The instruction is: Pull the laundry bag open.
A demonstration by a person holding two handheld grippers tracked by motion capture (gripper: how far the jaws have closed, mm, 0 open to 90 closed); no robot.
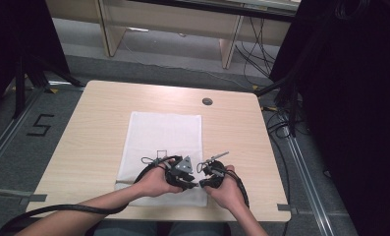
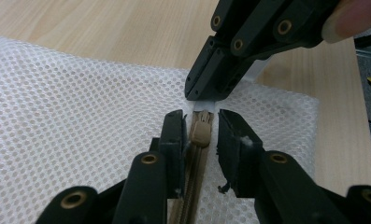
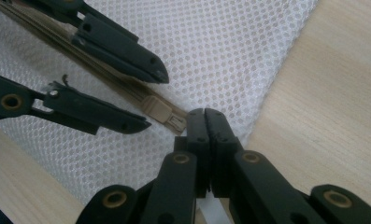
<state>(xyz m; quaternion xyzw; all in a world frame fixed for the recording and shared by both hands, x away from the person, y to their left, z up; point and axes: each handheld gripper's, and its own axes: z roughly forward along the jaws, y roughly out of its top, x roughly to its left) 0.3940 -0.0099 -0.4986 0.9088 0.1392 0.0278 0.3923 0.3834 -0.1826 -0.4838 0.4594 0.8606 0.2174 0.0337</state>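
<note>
A white mesh bag (image 1: 163, 147) lies flat in the middle of the wooden counter (image 1: 94, 123), and its near edge, at about 6 o'clock, is where both hands work. Going from left to right, the left tool (image 2: 199, 128) comes first. Its 2 jaws are spread a little, 1 on each side of the tan zipper pull (image 2: 201, 133), and they are not squeezing it yet. The tan zipper track (image 2: 192, 186) runs back between them. Next, at about 12 o'clock from the pull in the left gripper view, the right tool (image 3: 205, 126) has its jaws pressed together on the white end of the bag (image 2: 204, 106), just past the zipper, pinning it still. The bag looks very light, soft and floppy, so it will bunch up and slide if it is pulled without being held. The pull is small, hard and a bit slippery. I think the best place to grab is that little pull, squeezed from both sides, while the other tool holds the end tight.
</note>
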